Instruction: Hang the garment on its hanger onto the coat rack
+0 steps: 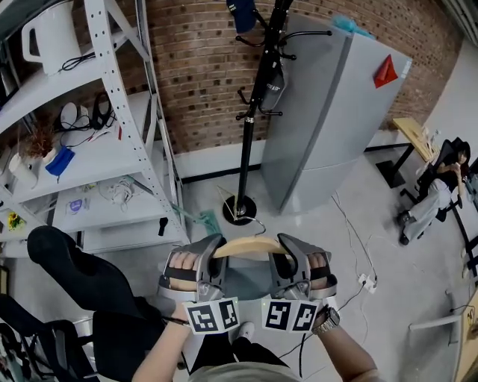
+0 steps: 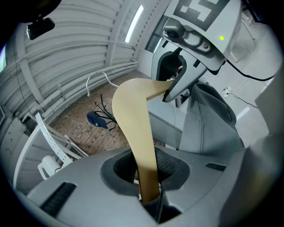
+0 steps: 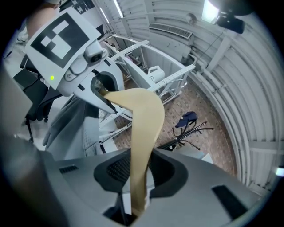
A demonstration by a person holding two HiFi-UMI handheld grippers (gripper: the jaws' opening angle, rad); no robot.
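Note:
A pale wooden hanger point(image 1: 250, 246) with a grey garment point(image 1: 246, 287) draped below it is held level in front of me. My left gripper point(image 1: 216, 252) is shut on the hanger's left arm and my right gripper point(image 1: 284, 252) on its right arm. In the left gripper view the wooden arm point(image 2: 135, 128) runs out from between the jaws point(image 2: 148, 195), and its metal hook point(image 2: 95, 80) points up. In the right gripper view the other arm point(image 3: 144, 133) is clamped in the jaws point(image 3: 137, 204). The black coat rack point(image 1: 250, 112) stands ahead, well beyond the hanger.
A blue cap point(image 1: 240, 15) hangs at the top of the rack. A tall grey cabinet point(image 1: 328, 112) stands just right of it and white shelving point(image 1: 112, 149) to the left. A black chair point(image 1: 82, 276) is at my lower left. A person point(image 1: 441, 186) sits at far right.

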